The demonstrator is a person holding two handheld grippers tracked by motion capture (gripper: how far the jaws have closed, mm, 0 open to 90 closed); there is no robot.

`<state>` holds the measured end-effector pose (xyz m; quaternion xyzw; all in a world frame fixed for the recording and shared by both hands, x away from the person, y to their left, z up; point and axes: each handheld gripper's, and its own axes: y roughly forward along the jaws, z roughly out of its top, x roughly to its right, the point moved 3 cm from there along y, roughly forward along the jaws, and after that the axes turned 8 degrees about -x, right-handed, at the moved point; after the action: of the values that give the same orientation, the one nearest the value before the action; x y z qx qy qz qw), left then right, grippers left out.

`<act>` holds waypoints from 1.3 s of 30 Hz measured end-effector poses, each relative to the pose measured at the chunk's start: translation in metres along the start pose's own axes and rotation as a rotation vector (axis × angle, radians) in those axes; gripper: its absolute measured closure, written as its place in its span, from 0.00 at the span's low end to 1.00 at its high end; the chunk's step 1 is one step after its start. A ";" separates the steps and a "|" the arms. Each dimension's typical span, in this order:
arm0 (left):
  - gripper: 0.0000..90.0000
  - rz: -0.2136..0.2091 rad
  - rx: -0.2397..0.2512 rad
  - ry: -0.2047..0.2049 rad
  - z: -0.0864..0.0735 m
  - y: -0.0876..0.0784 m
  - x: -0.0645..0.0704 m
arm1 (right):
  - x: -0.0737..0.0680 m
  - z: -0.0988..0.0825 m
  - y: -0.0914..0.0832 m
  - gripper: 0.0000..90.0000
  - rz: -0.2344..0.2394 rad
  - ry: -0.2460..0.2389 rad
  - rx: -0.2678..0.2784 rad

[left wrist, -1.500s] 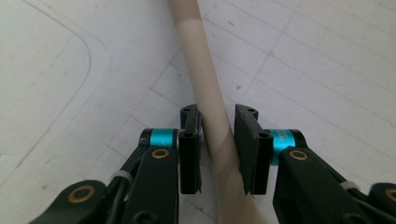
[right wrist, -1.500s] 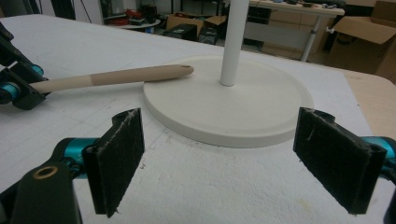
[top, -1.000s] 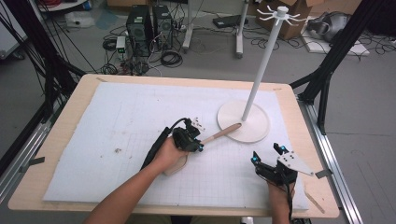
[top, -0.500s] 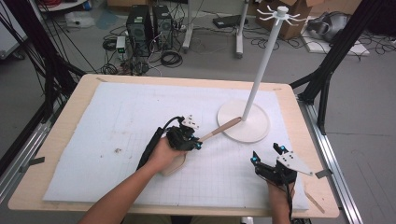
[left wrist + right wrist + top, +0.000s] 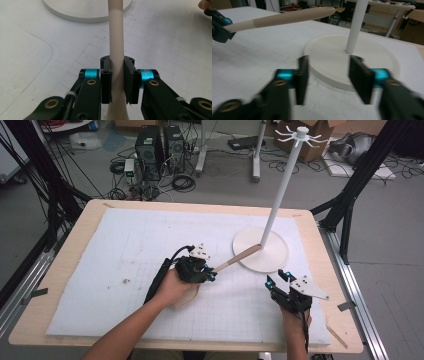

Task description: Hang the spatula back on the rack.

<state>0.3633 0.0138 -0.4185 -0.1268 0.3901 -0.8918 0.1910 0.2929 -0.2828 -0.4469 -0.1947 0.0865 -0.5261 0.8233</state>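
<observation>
The left gripper pinches the wooden spatula's handle, lifting it toward the stand; the right gripper, empty, has just been narrowing its jaws.

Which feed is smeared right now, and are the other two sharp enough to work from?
Right gripper view: its own right gripper is motion-blurred as the jaws have just been closing on nothing, and the stand base behind is soft. Left gripper view: crisp on the left gripper clamping the wooden handle, with even light. High view: steady, slightly soft, no glare on the white mat.
</observation>
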 end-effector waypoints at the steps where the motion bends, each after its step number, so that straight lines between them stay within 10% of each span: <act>1: 0.87 0.000 0.003 -0.004 -0.001 0.000 0.000 | -0.001 0.000 -0.001 0.82 0.012 -0.005 0.003; 3: 0.87 -0.005 0.004 -0.001 -0.002 -0.001 0.001 | -0.003 0.001 -0.004 0.99 0.012 -0.017 0.016; 23: 0.87 -0.087 0.018 0.091 -0.001 -0.003 0.022 | -0.018 0.027 0.031 1.00 0.036 -0.088 -0.061; 36: 0.86 -0.121 -0.073 0.107 0.000 0.000 0.023 | -0.034 0.053 0.028 1.00 0.063 -0.161 -0.007; 39: 0.66 -0.121 -0.059 0.079 0.003 0.000 0.022 | -0.035 0.055 0.029 1.00 0.062 -0.173 -0.010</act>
<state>0.3444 0.0021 -0.4146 -0.1202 0.4151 -0.8941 0.1176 0.3207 -0.2284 -0.4109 -0.2409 0.0236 -0.4811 0.8426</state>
